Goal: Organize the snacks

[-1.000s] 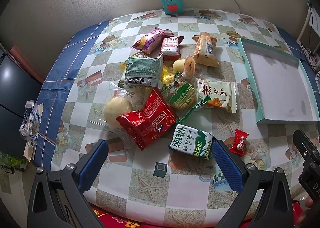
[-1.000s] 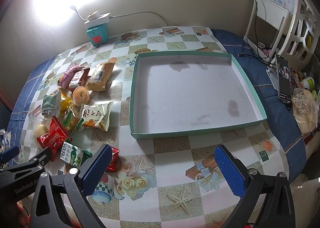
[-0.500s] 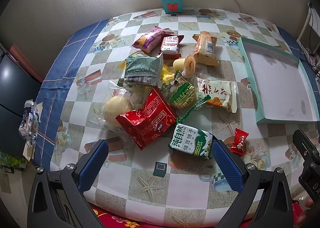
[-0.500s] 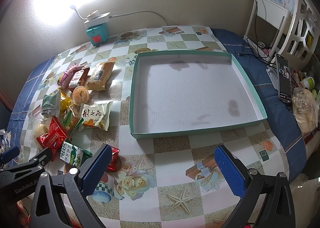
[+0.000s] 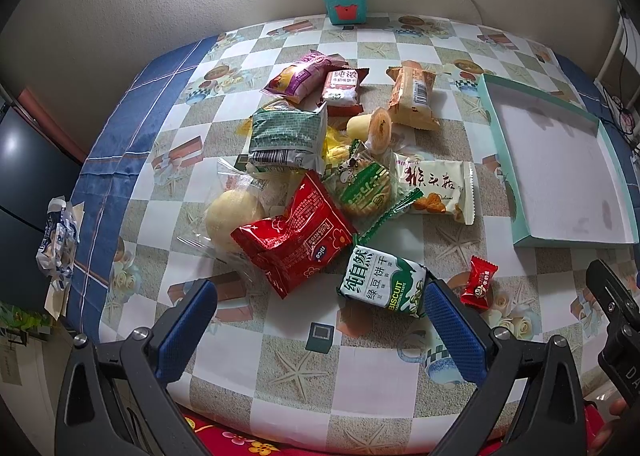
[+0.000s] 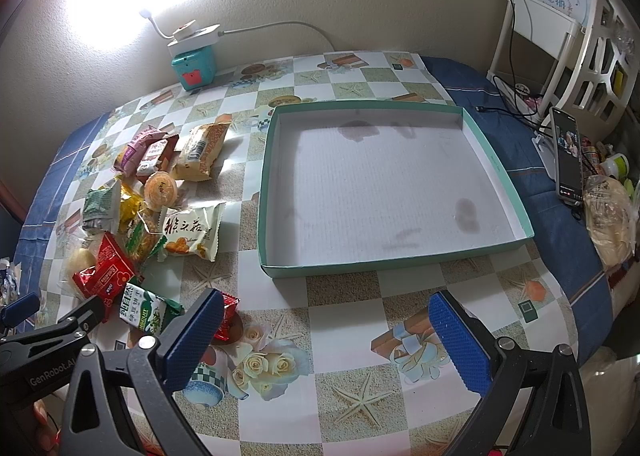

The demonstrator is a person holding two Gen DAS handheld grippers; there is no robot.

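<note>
Left claw (image 5: 320,330) wide open, nothing held, poised low over near edge of worktop (image 5: 296,372). Green-and-white biscuit pack (image 5: 382,284) just beyond and touching inner face of its right-hand finger (image 5: 454,336); small red candy (image 5: 479,282) just outside that finger. Red foil snack bag (image 5: 294,234) ahead, between the fingers' line of sight, overlapping a clear-wrapped round bun (image 5: 234,212). Farther on, loose heap: green round-cracker pack (image 5: 362,184), white pack with orange print (image 5: 436,186), grey-green pouch (image 5: 288,136), jelly cup (image 5: 370,126) on its side, tan bar pack (image 5: 412,98), purple pack (image 5: 298,76), pink-and-white pack (image 5: 340,86). Right claw (image 6: 324,340) likewise wide open and empty, over bare worktop near front edge; same red candy partly hidden behind its left-hand finger (image 6: 192,336). Shallow teal-rimmed tray (image 6: 292,266) ahead, white interior stained, no snacks inside; snack heap well to its left. Worktop covered in checked cloth with starfish and rose prints, blue border. Teal box (image 6: 194,66) topped by white power strip at back against beige textured wall. Phone (image 6: 568,156) and bagged bread (image 6: 610,222) at right edge; white rack behind.
</note>
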